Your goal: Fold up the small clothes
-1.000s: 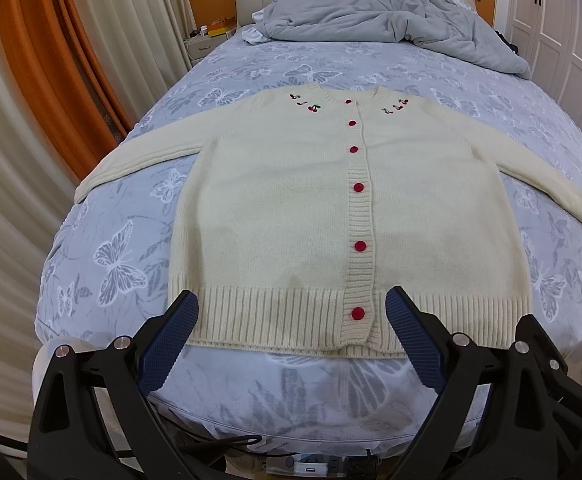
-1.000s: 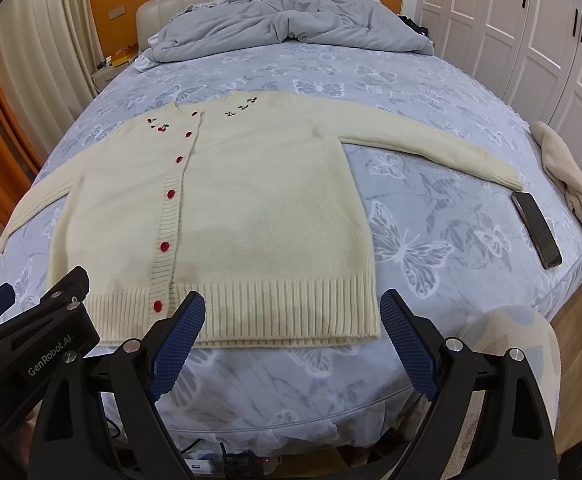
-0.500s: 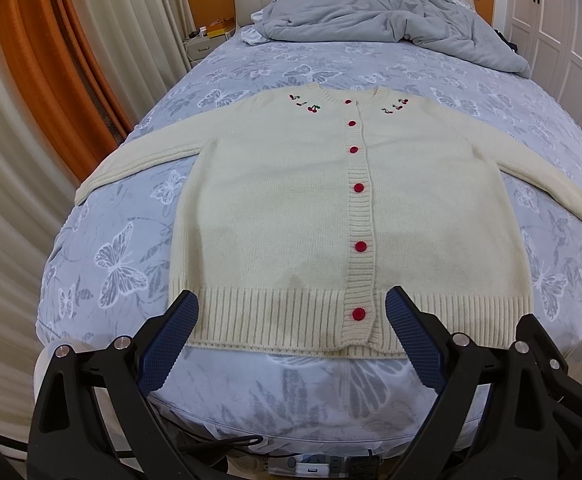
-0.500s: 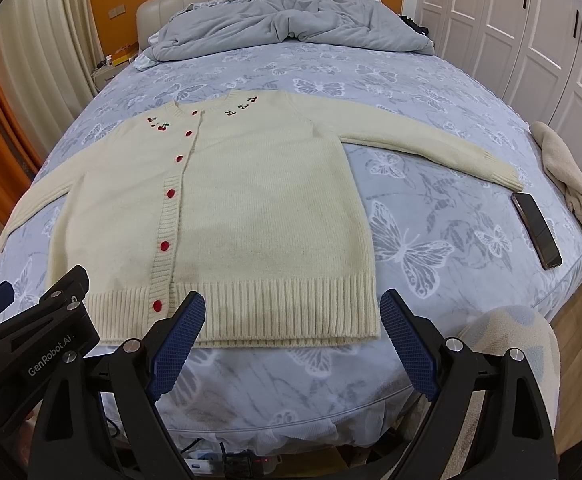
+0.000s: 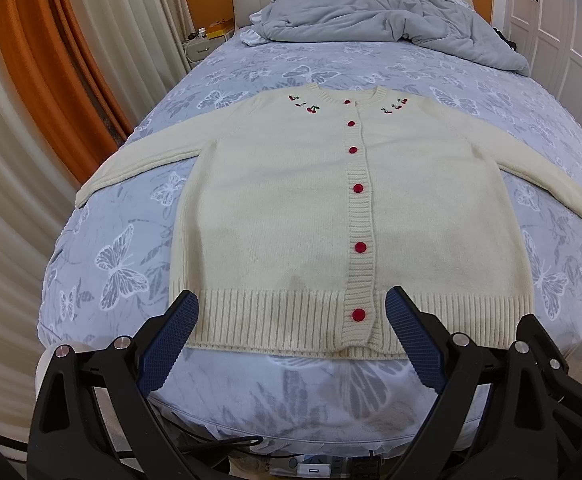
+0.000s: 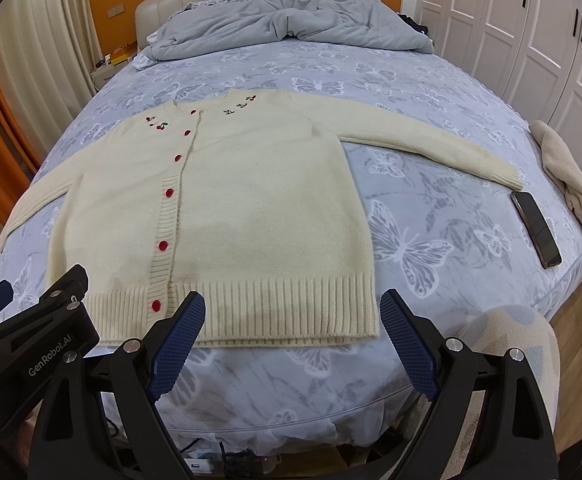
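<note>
Nothing of note has changed over the last second: both views match the earlier ones almost exactly, so you are holding position at the foot of the bed (image 5: 103,240) and folding has not begun.

Your left gripper (image 5: 291,340) sits at the bottom of its view with its blue pads (image 5: 169,340) spread wide and nothing between them. Your right gripper (image 6: 291,340) is the same, spread wide and empty, at the bottom of its own view. Both hang above the near edge of the mattress, short of the cloth.

Your cream cardigan (image 5: 291,208) fills the middle of the left view, lying flat and face up on the butterfly sheet, buttoned with red buttons (image 5: 359,314) down the placket and collar toward the top of the frame. Its ribbed hem (image 6: 271,304) lies nearest you, just above the pads. One sleeve (image 5: 139,160) reaches toward the left edge of the left view; the other sleeve (image 6: 431,148) stretches toward the right edge of the right view, its cuff ending just beside a dark phone (image 6: 535,234).

I judge the garment already well spread and ready, so your first fold is likely a sleeve brought in across the body. Watch the phone by the right cuff; dragging that sleeve could nudge it. A grey duvet (image 6: 291,12) bunched at the top of the frame is well apart and should not interfere.
</note>
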The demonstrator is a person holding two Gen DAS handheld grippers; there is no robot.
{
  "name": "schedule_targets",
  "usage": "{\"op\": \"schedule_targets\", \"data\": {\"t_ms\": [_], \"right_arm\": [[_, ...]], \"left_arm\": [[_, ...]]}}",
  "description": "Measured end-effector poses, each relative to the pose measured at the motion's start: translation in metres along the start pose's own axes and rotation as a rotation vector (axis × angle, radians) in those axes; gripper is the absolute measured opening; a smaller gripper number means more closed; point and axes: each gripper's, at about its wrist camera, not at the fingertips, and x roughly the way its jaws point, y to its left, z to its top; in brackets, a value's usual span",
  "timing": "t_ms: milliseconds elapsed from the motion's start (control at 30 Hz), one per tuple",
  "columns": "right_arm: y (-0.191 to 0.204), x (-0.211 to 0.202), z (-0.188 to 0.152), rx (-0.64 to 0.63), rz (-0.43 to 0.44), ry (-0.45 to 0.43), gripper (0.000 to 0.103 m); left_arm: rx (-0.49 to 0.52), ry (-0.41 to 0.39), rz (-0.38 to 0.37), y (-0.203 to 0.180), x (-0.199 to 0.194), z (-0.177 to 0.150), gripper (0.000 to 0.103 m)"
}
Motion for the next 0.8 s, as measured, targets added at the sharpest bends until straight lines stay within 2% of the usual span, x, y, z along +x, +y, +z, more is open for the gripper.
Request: {"op": "schedule_targets", "data": {"t_ms": [567, 800], "right_arm": [[-0.006, 0.005, -0.008, 0.005, -0.002, 0.012, 0.088], [-0.002, 0.018, -0.006, 0.003, 0.012, 0.054, 0.088]], "left_arm": [[0.007, 0.014, 0.003, 0.001, 0.004, -0.001, 0.092], [0.008, 0.046, 0.001, -0.004, 0.016, -0.002, 0.092]]}}
